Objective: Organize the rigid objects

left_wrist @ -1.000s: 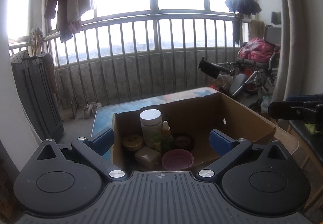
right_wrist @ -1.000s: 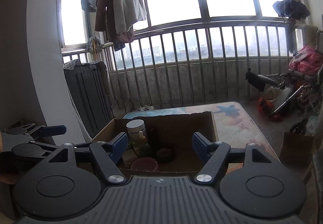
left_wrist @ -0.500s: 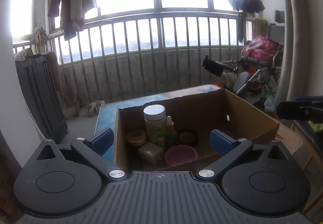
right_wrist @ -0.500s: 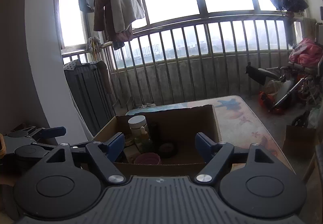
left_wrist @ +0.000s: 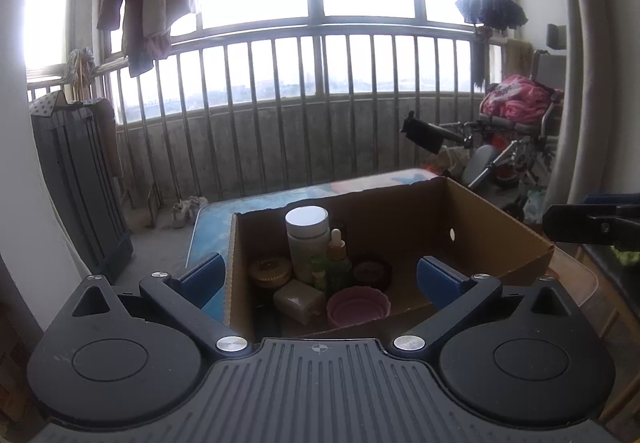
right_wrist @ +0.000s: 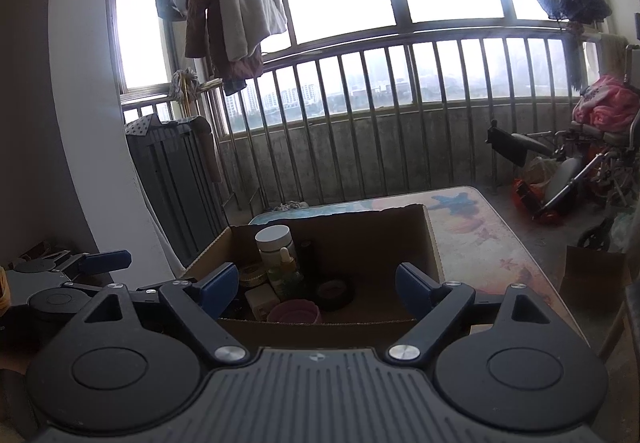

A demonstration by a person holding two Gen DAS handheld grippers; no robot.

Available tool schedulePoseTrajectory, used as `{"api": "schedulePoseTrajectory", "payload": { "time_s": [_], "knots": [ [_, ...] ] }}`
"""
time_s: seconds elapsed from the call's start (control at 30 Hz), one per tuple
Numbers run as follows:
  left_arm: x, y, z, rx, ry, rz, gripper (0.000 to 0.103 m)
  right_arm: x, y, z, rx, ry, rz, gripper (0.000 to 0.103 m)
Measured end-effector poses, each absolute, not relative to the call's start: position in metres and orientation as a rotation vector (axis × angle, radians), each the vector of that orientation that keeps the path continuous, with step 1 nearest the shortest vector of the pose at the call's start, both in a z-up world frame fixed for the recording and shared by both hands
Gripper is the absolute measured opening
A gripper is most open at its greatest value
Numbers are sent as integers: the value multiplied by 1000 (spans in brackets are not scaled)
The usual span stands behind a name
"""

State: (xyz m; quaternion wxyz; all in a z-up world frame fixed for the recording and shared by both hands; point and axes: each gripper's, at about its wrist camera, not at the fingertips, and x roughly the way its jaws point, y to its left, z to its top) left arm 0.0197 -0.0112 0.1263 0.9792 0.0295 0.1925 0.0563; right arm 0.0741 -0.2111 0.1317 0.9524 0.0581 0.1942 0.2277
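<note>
Balcony w/ barred railing [left_wrist: 320, 99] and hung coats [right_wrist: 236, 15] forms the background; a low bench [right_wrist: 480, 227] w/ a printed top carries an open cardboard box [left_wrist: 500, 231].

All task items are seen packed into the box's left part: a white-lidded jar [left_wrist: 307, 239] stands upright at the back, a dropper bottle [left_wrist: 337, 259] just in front of it, a round gold tin [left_wrist: 271, 270] to the left, a dark round tin [left_wrist: 370, 270] to the right, a pale soap-like block [left_wrist: 299, 299] and a pink scalloped dish [left_wrist: 358, 305] nearest the front wall. The tall ones are prob. kept at the back so the low ones stay reachable; the box's right half is left bare, likely as room for more.

Left hand-held gripper [left_wrist: 318, 277] is held released, jaws wide, nothing between the pads, aimed slightly down at the box from its near-left corner. Right hand-held gripper [right_wrist: 316, 285] is likewise released and empty, framing the same cluster from further right. Both seem parked at the front wall, as if a next pick is being lined up.

Vs. a second ago: the right unit's jaws have just been opening, w/ nothing between them. Box contents are unchanged in order. In both views the box is framed slightly differently, but no real travel of either hand is judged.
</note>
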Motion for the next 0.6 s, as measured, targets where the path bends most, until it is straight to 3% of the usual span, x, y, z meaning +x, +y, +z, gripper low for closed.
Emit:
{"api": "schedulePoseTrajectory", "payload": {
  "time_s": [0.6],
  "knots": [
    [20, -12, 124, 64, 387, 109, 103, 75, -212, 130, 120, 414, 463, 92]
  ]
}}
